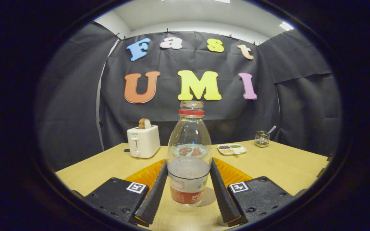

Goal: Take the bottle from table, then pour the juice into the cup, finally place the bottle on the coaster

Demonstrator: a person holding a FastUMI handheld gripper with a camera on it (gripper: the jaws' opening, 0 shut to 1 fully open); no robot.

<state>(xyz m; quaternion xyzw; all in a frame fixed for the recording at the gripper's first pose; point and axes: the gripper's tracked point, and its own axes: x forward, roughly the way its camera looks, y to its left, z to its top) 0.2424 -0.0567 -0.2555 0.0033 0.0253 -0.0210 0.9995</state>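
The gripper (pixel 189 166) has two black fingers (pixel 153 195) with ribbed inner pads, orange ridged backing, and blocky black housings with screws, each carrying a small black-and-white square marker (pixel 136 187).

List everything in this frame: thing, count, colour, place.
clear plastic bottle with red neck ring and red label: 1, uncapped, pale liquid in lower part, standing on the table between the fingers
light wooden table: 1, tan, under everything
orange ribbed mat: 1, behind the bottle and both fingers
white toaster: 1, a bread slice in its slot, far left of the bottle
white divided dish: 1, dark, green and tan fillings, beyond the bottle to the right
clear square holder: 1, a utensil in it, far right
gripper: 1, black, jaws flanking the bottle's sides; contact unclear
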